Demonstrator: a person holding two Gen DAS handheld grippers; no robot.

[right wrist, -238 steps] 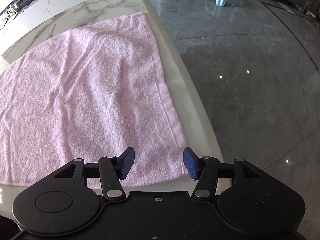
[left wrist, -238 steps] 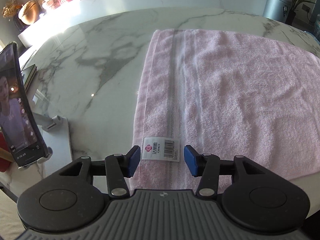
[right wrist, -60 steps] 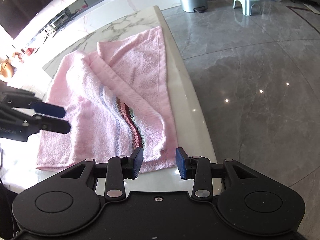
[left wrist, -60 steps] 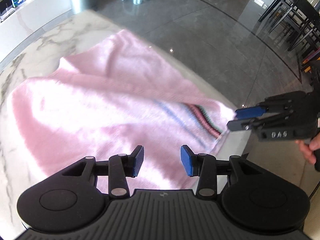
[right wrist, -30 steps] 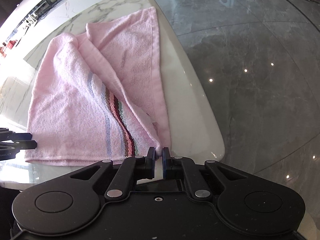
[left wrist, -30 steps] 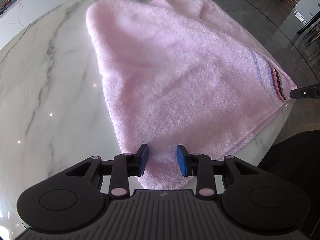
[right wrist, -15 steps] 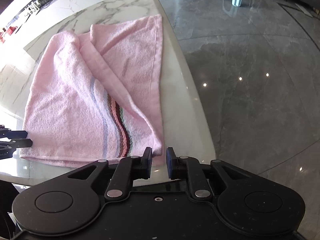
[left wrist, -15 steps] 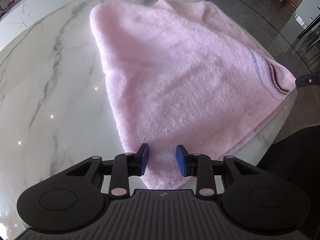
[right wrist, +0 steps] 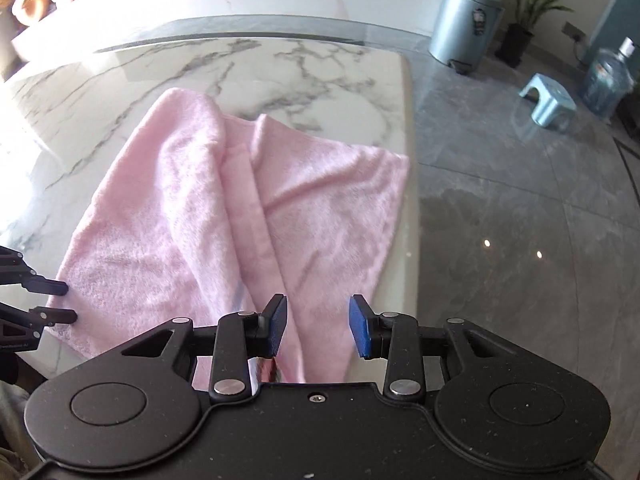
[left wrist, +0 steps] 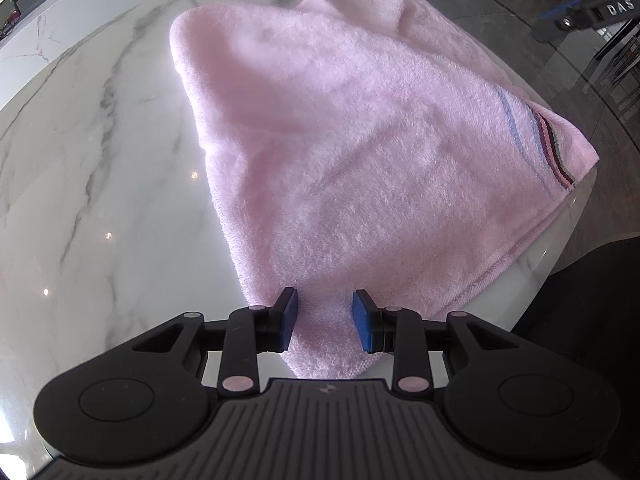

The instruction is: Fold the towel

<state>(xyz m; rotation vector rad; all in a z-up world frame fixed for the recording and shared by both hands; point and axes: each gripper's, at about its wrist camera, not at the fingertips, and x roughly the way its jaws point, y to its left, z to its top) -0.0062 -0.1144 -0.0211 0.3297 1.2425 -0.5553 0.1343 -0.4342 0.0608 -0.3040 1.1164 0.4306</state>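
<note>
A pink towel [left wrist: 360,152] lies folded over on the white marble table [left wrist: 100,168], with a striped band [left wrist: 554,148] near the table's right edge. My left gripper [left wrist: 323,320] is open, its blue pads either side of the towel's near corner. In the right wrist view the towel [right wrist: 224,220] shows a loose ridge down its middle. My right gripper [right wrist: 318,326] is open above the towel's near right part. The left gripper also shows at the left edge of the right wrist view [right wrist: 60,300]. The right gripper shows at the top right of the left wrist view [left wrist: 584,12].
The table edge [right wrist: 412,208] runs right beside the towel, with grey tiled floor [right wrist: 520,240] beyond. A metal bin [right wrist: 466,20], a small blue stool [right wrist: 548,100], a water bottle [right wrist: 608,80] and a plant [right wrist: 528,12] stand on the floor far back.
My right gripper has opened wide, let go of the towel corner and lifted away, tilting toward the far side. My left gripper has opened slightly and stays at the near corner.
</note>
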